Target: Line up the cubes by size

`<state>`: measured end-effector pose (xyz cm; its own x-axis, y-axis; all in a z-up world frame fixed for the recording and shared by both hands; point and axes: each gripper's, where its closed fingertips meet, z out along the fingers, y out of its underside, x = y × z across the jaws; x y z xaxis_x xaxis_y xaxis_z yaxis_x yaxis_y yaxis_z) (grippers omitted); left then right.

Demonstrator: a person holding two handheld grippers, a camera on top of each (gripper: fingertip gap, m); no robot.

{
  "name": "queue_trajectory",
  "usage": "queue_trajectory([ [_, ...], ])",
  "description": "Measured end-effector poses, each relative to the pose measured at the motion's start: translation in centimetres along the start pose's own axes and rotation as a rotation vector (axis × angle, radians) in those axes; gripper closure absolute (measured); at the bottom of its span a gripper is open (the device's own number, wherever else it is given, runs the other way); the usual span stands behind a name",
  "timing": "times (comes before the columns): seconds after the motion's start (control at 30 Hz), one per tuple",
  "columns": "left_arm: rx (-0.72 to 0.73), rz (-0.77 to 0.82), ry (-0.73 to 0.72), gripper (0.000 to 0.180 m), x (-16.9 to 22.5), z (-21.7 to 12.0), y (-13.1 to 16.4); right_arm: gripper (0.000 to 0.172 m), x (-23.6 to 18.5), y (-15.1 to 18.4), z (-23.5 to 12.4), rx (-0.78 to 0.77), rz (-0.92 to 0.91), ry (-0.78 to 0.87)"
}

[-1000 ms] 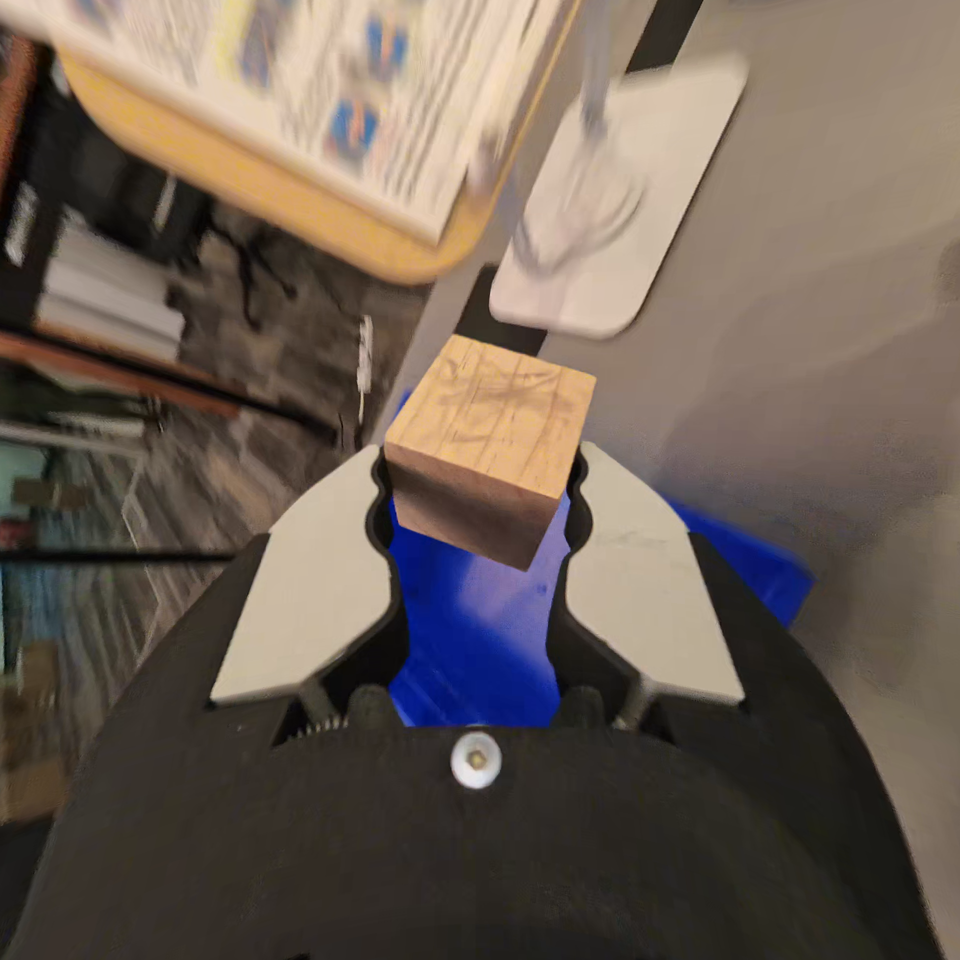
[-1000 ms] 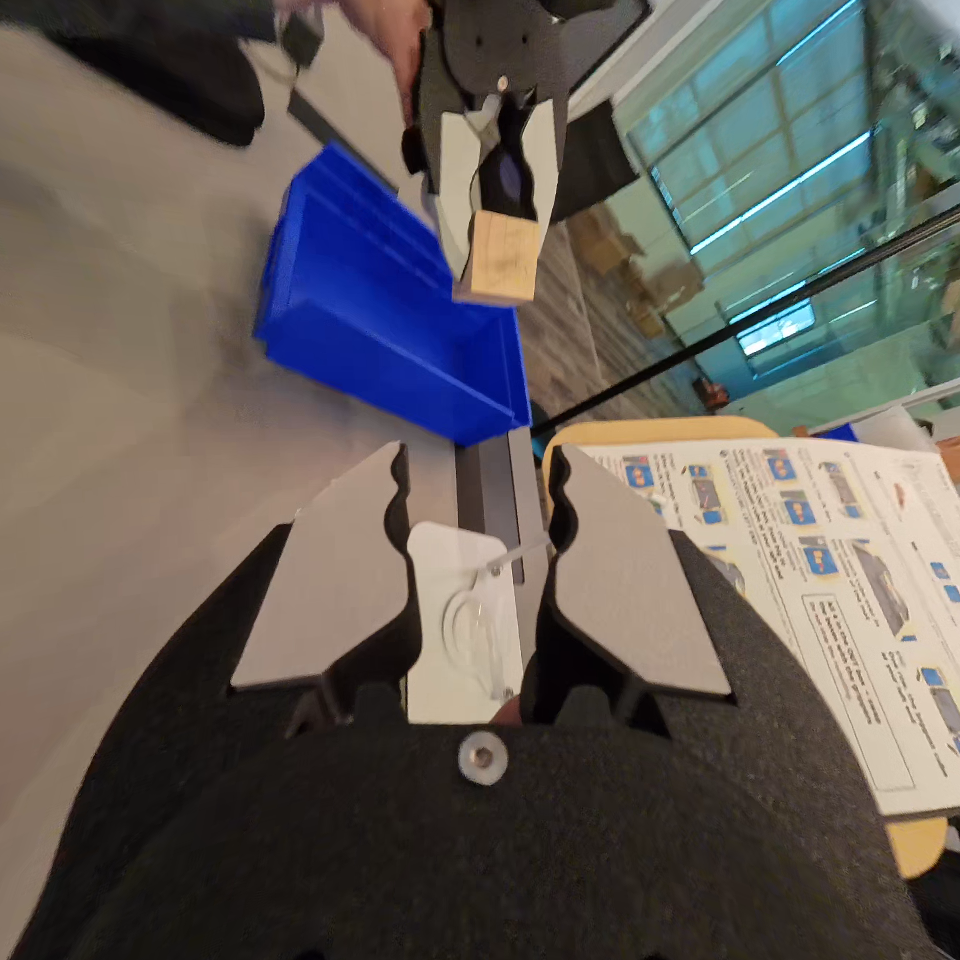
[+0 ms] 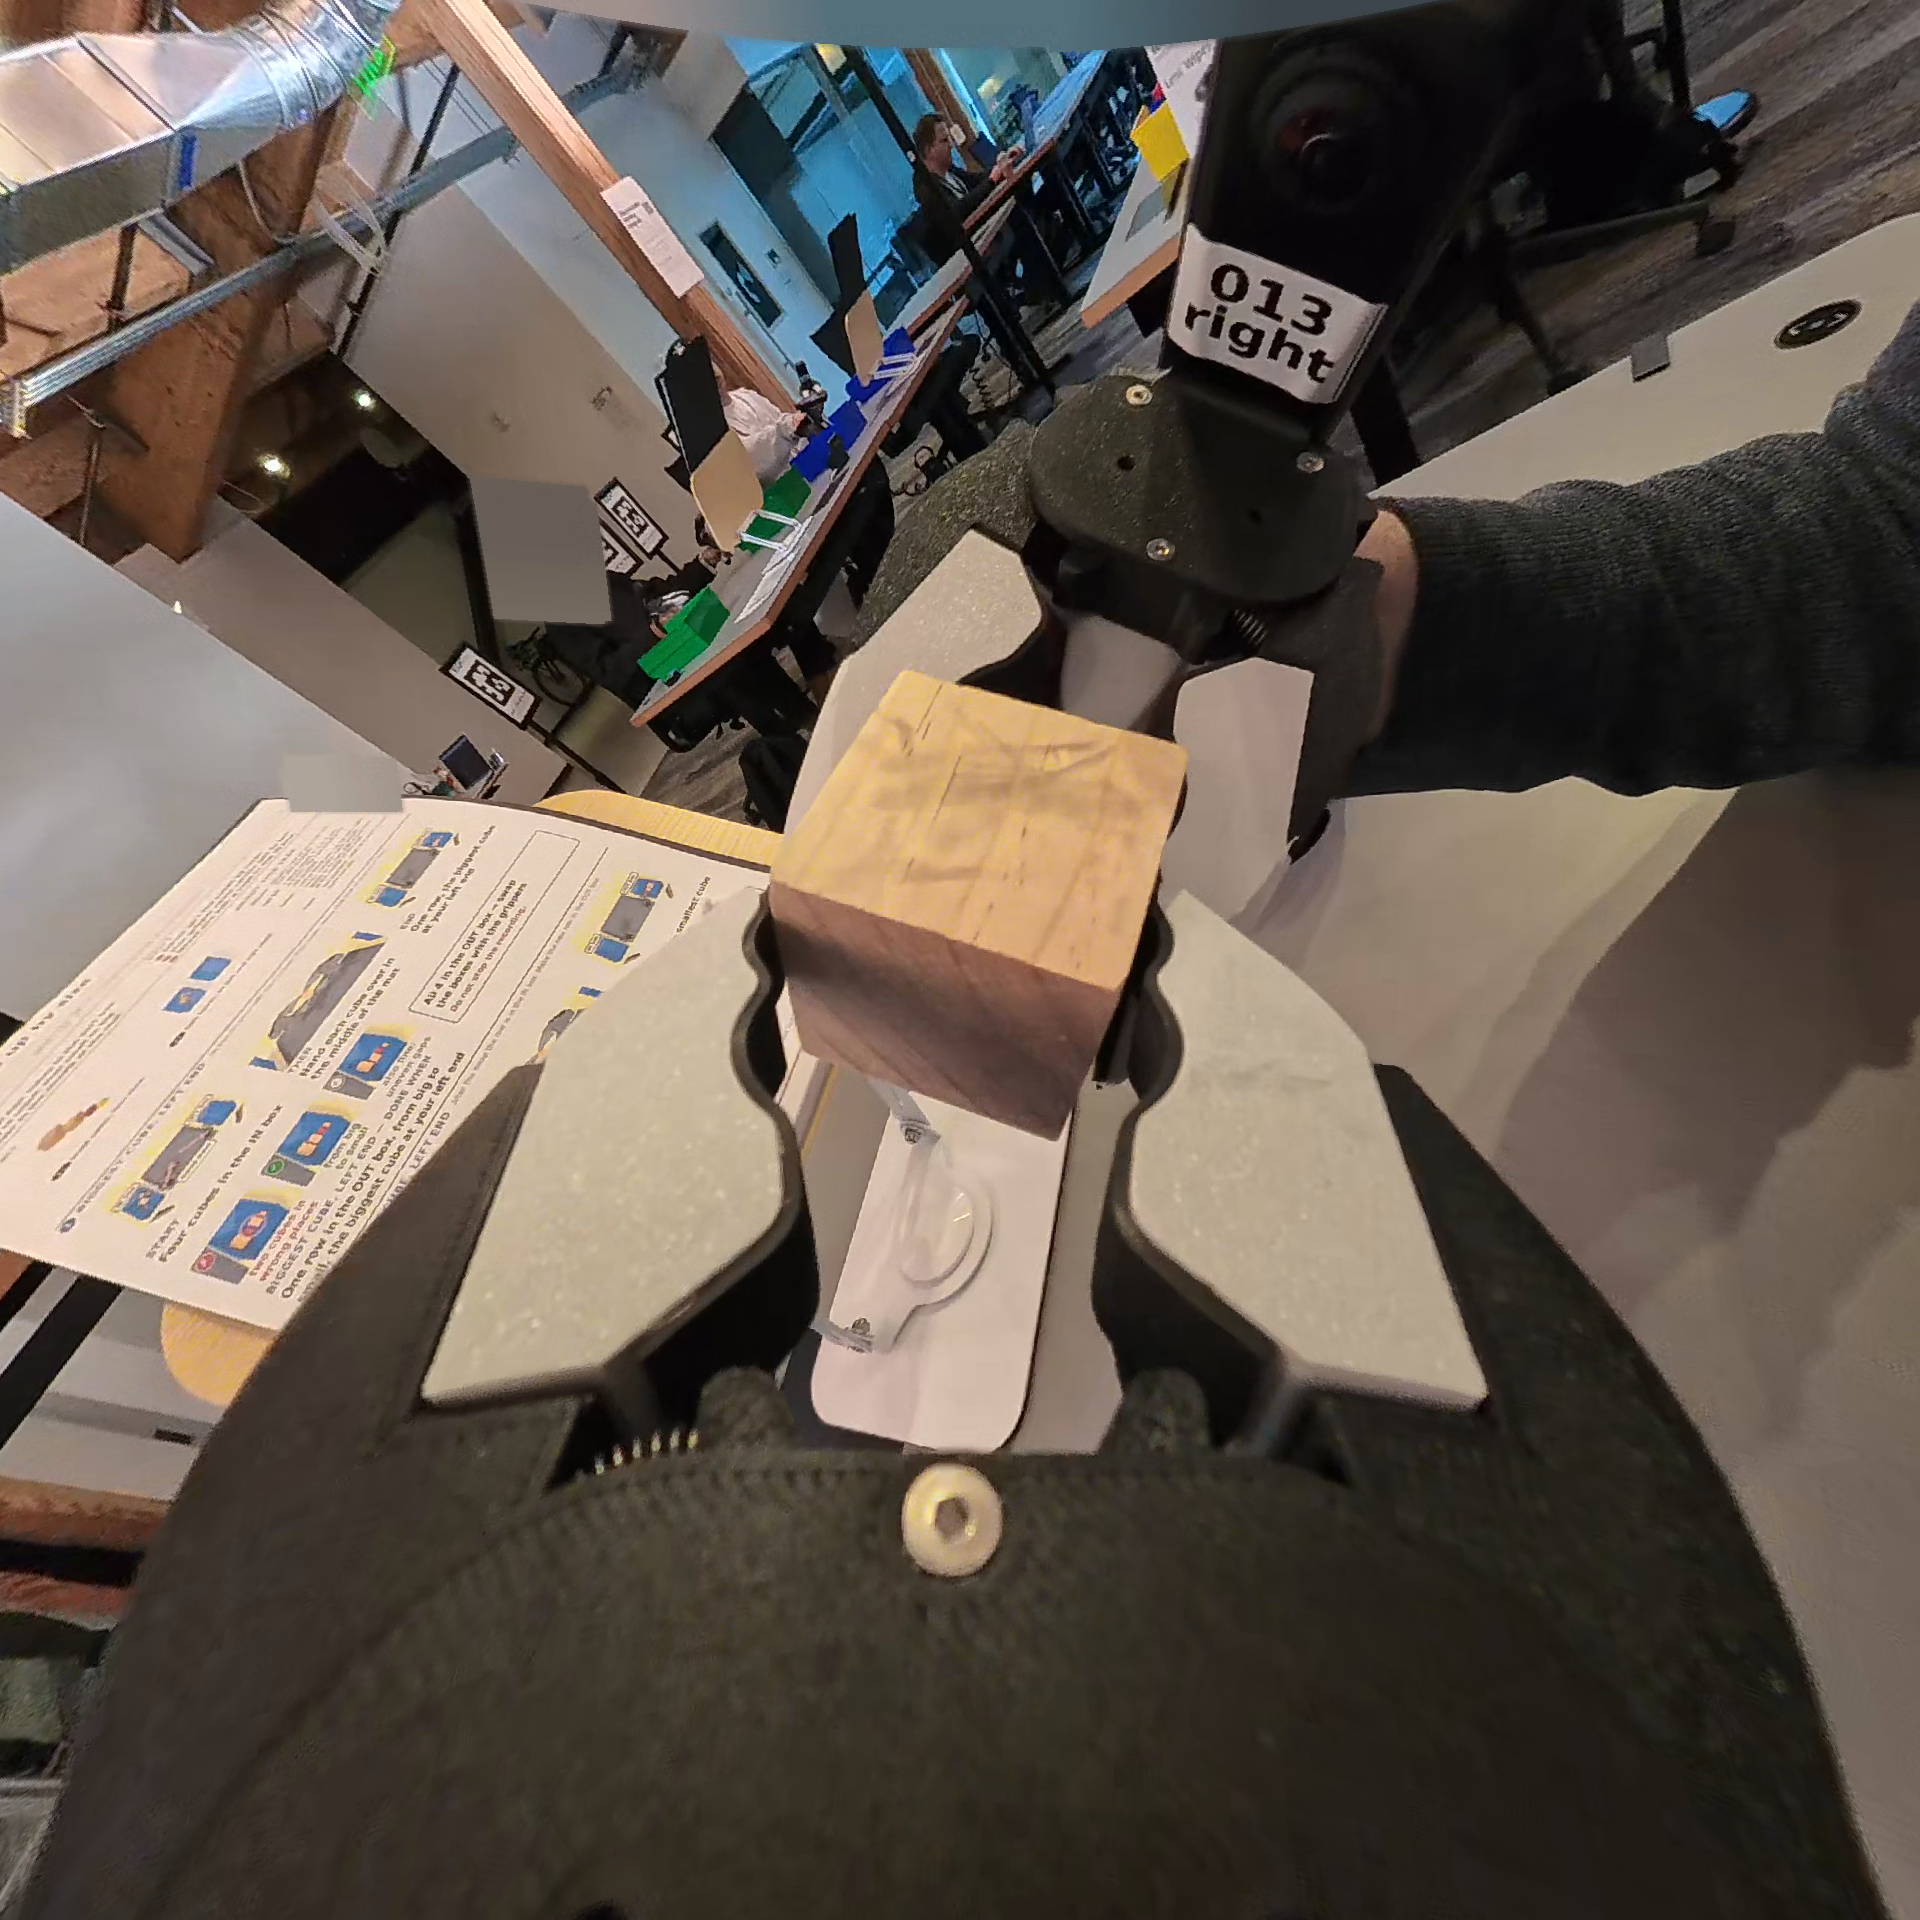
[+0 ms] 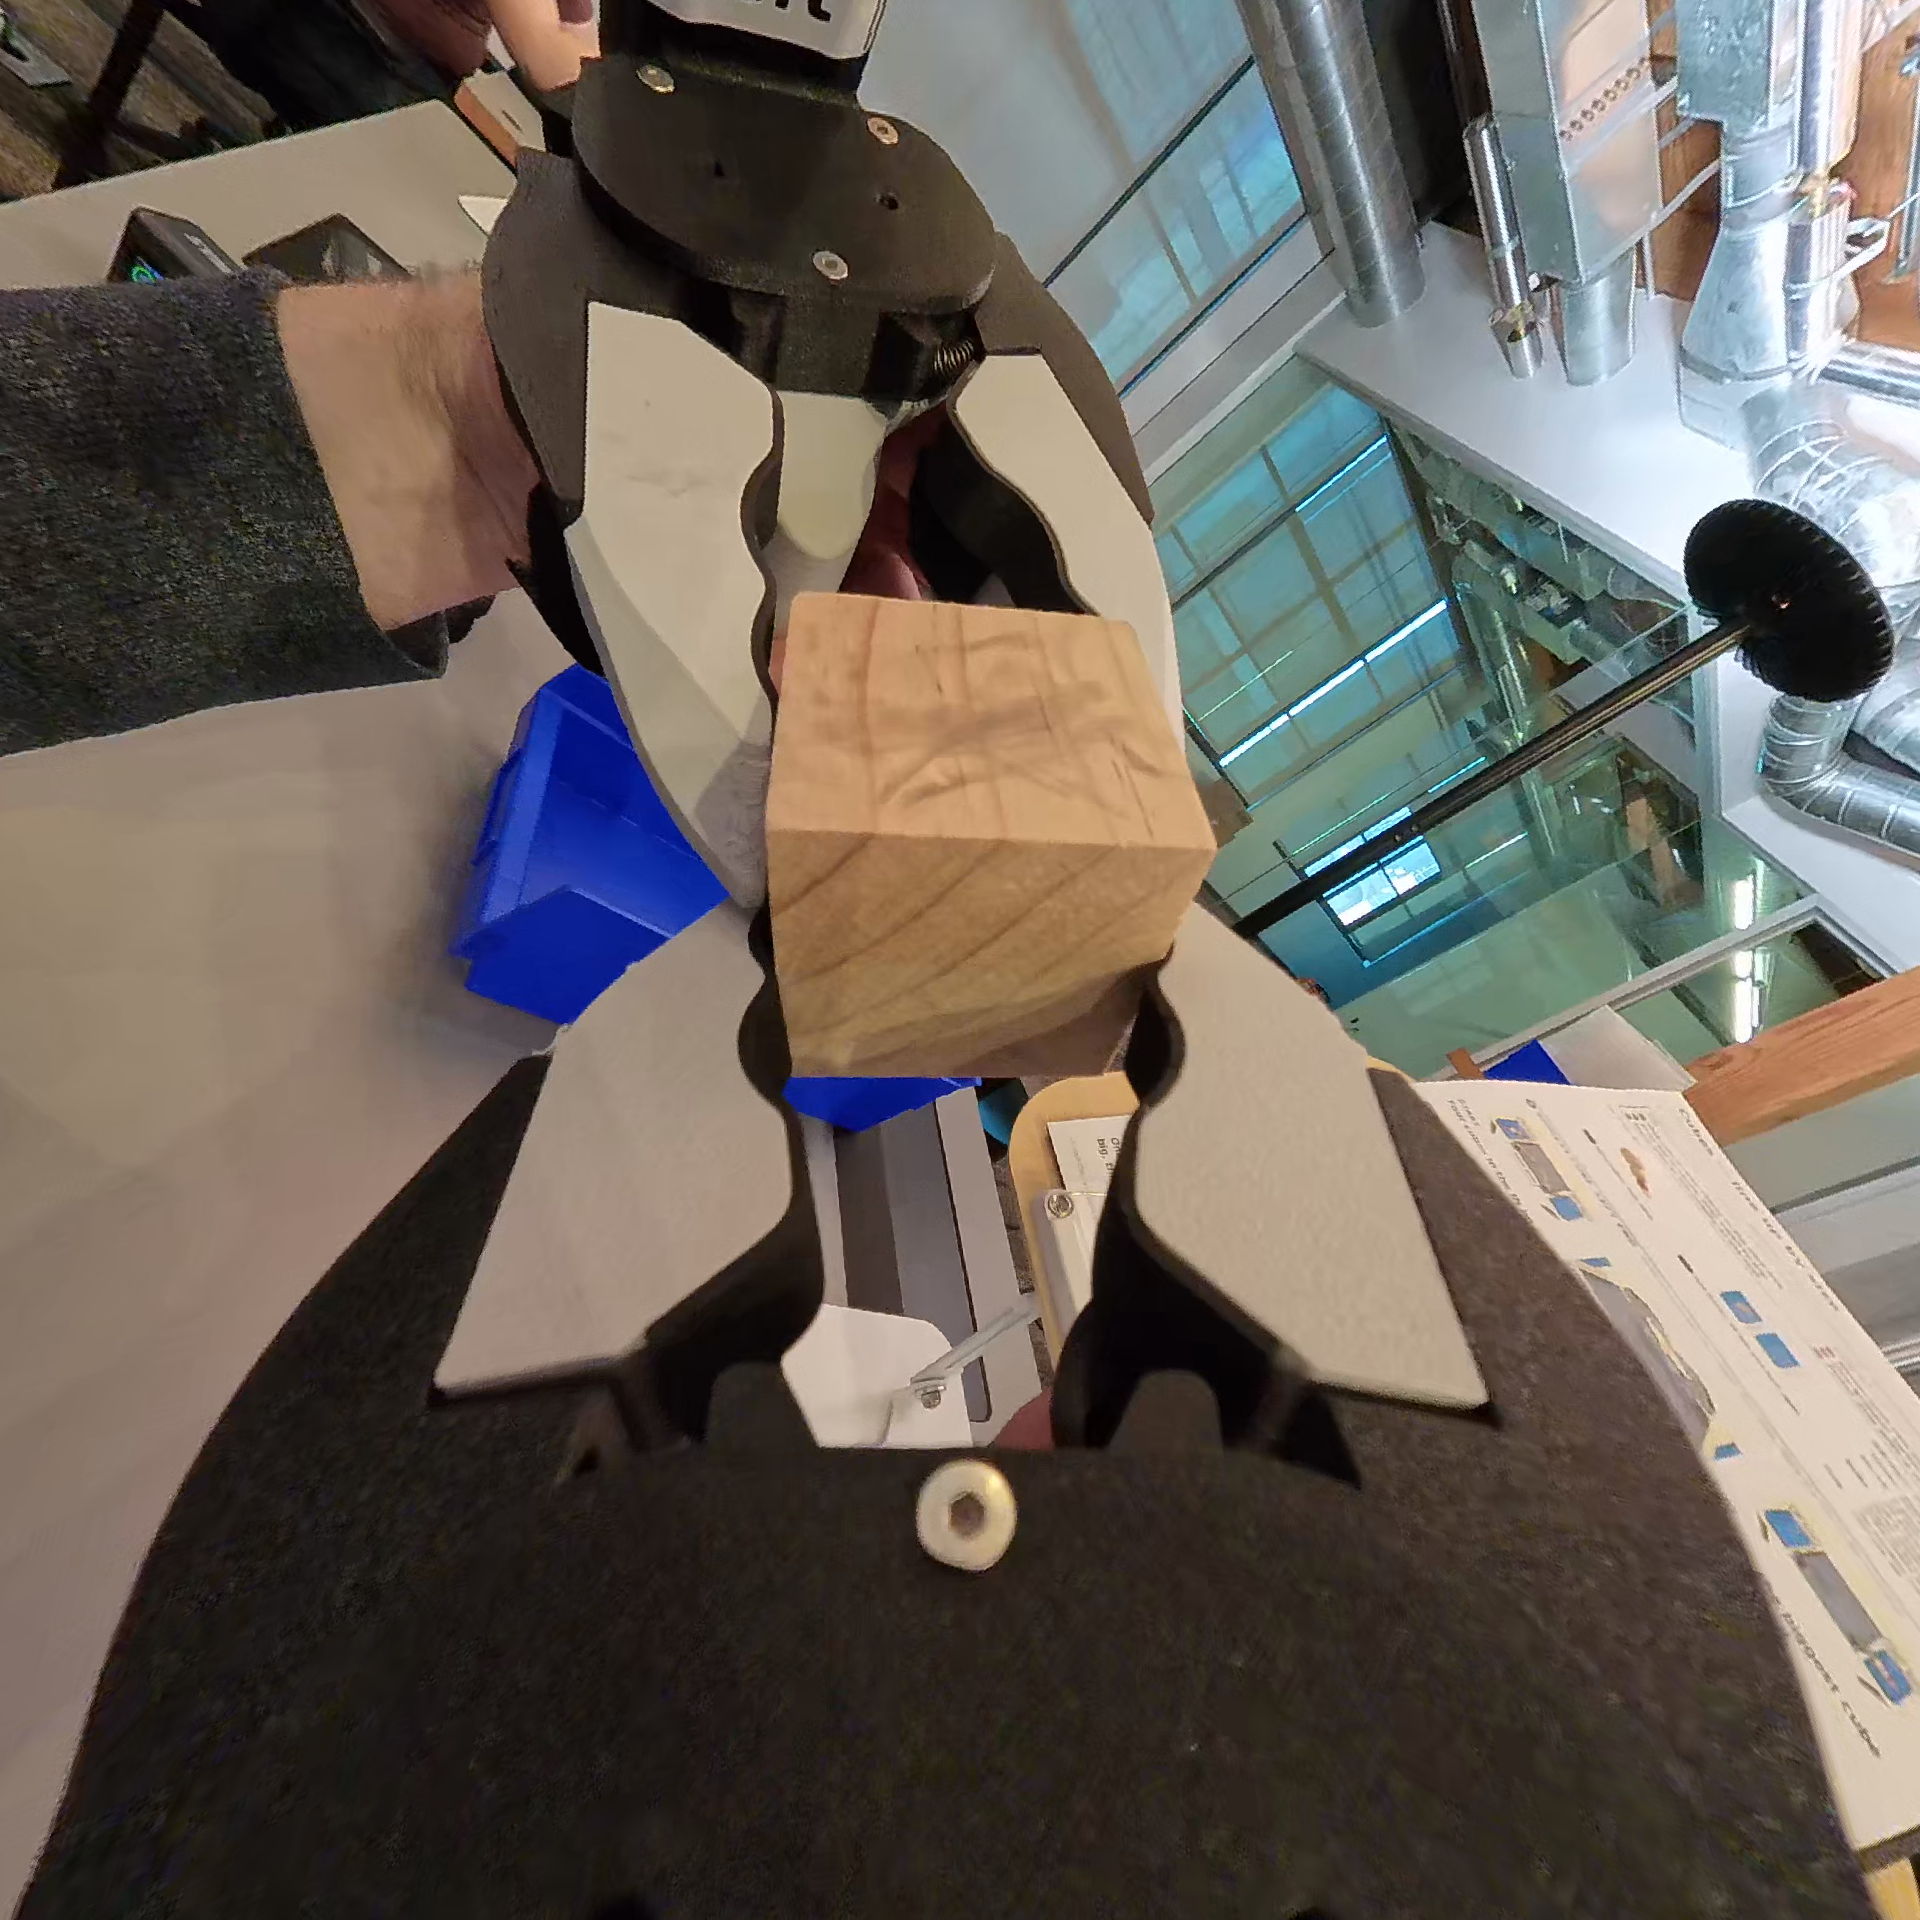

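Since a second ago the two grippers have come together, so that one wooden cube (image 3: pixel 966 894) now sits between both pairs of jaws, where before only the left gripper (image 3: pixel 956 966) carried it and the right one was well apart from it.

From the left wrist view, the cube sits at the tips of the left gripper, tilted with a corner pointing down. Both grey fingers (image 3: pixel 665 1091) press against its sides, so the jaws are set at about the cube's width and clamped on it. Just beyond the cube the right gripper (image 3: pixel 1060 707) faces back, held by a hand (image 3: pixel 1382 623) in a dark sleeve; its fingertips reach the cube's far end. Left of the jaws lies a printed instruction sheet (image 3: pixel 291 1039) on a round wooden board. Below the jaws, on the grey bench (image 3: pixel 1662 935), stands a white plate with a clear fitting (image 3: pixel 935 1278).

From the right wrist view, the same cube (image 4: pixel 977 831) fills the mouth of the right gripper (image 4: pixel 956 997). Its fingers (image 4: pixel 644 1143) close on the cube's near end, with no gap visible on either side. Past the cube the left gripper (image 4: pixel 935 665) grips its far end. A blue bin (image 4: pixel 582 862) rests on the bench (image 4: pixel 208 935) to the left of the jaws, beyond them, and the instruction sheet (image 4: pixel 1714 1299) lies to the right.
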<state>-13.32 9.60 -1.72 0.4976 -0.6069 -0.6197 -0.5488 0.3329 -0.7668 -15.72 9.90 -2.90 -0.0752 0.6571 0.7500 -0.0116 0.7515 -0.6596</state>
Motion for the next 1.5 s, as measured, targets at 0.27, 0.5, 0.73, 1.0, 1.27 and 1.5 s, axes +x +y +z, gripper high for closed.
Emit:
queue_trajectory([
  [0.27, 0.042, 0.013, -0.088, 0.117, -1.2, -1.8, -1.2, 0.109, 0.7, -0.1, -0.7, 0.007, 0.027, 0.011],
  [0.5, 0.095, 0.046, -0.243, 0.180, -3.4, -4.9, -2.1, 0.110, 3.0, 1.5, -3.2, -0.086, -0.009, 0.079],
  [0.73, 0.117, 0.093, -0.337, 0.180, -4.3, -7.9, -2.9, 0.110, 6.8, 3.2, -8.7, -0.193, -0.023, 0.217],
  [1.0, 0.077, 0.099, -0.373, 0.180, -5.1, -8.1, -1.9, 0.111, 8.8, 9.7, -19.3, -0.551, -0.048, 0.307],
  [1.27, 0.046, 0.109, -0.369, 0.180, -5.1, -7.3, -1.5, 0.111, 10.1, 21.7, -31.9, -1.155, -0.072, 0.164],
  [1.5, 0.013, 0.123, -0.357, 0.180, -4.8, -6.8, -1.2, 0.111, 6.4, 31.2, -37.8, -1.404, 0.062, -0.142],
])
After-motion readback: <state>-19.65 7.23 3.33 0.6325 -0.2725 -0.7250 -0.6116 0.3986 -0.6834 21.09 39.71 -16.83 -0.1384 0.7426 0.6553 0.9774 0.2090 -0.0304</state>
